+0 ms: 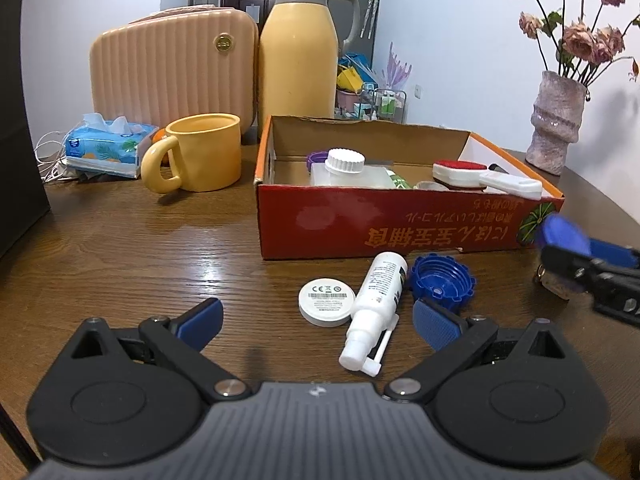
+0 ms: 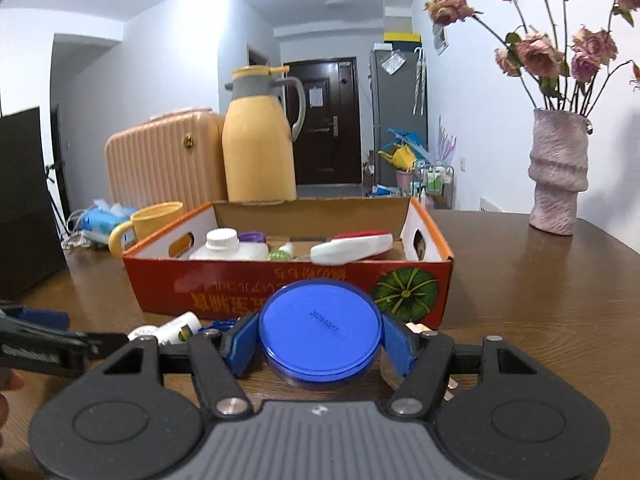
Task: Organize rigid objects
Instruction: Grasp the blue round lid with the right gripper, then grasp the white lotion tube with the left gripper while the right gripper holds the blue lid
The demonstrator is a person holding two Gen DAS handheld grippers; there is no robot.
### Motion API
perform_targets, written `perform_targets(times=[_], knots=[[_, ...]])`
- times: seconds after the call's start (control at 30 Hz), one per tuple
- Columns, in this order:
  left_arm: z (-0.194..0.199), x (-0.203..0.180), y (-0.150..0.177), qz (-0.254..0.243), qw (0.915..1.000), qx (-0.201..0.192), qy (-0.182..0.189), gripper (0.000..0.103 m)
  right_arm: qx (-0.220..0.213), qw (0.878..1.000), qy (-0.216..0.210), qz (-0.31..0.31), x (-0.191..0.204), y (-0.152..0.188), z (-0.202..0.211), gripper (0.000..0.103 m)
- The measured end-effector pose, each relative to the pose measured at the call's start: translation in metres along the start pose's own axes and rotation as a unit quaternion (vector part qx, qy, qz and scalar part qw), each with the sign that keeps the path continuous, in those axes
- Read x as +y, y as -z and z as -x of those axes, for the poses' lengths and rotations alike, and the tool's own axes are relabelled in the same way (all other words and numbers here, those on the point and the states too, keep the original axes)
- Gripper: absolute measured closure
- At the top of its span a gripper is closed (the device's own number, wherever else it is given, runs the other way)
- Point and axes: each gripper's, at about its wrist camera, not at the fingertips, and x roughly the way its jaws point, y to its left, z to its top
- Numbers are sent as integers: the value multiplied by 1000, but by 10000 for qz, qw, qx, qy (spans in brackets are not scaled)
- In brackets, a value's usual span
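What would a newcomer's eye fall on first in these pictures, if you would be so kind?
Probably the round blue lid, clamped between the right tongs just in front of the red cardboard box. Next, the tall yellow thermos jug behind that box, and the dried pink roses in a vase at the table's right. The left tongs are open over a white spray bottle.

box (image 1: 400, 224) behind spray bottle (image 1: 378, 304) | disc (image 1: 327, 301) left – ridged cap (image 1: 442, 283) right | mug (image 1: 200, 152) left of box

Both grippers, left gripper (image 1: 316, 322) and right gripper (image 2: 320, 344), share black linkage arms, silver screws, a ribbed grey body with round black discs, and ridged blue fingers (image 1: 436, 326).
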Motion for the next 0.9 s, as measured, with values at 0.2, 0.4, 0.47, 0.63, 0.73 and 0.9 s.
perform_targets(times=[0.2, 0.4, 0.47, 0.63, 0.73, 0.9], knots=[[-11, -8, 0, -116, 9999, 21, 1, 1, -70, 9999, -69, -26, 0, 0, 5, 38], [-19, -18, -2, -318, 9995, -17, 10, 17, -109, 9998, -133, -27, 0, 1, 9, 38], [-22, -24, -2, -434, 9991, -22, 20, 29, -117, 9998, -150, -27, 1, 1, 9, 38], [-30, -34, -4, -650, 9978, -6, 121, 53, -127, 9997, -183, -23, 2, 1, 11, 38], [-33, -37, -4, -686, 9974, 10, 232, 66, -124, 9997, -195, -18, 2, 1, 11, 38], [-37, -40, -4, -798, 9962, 74, 354, 73, -107, 9997, -201, -15, 2, 2, 10, 38]])
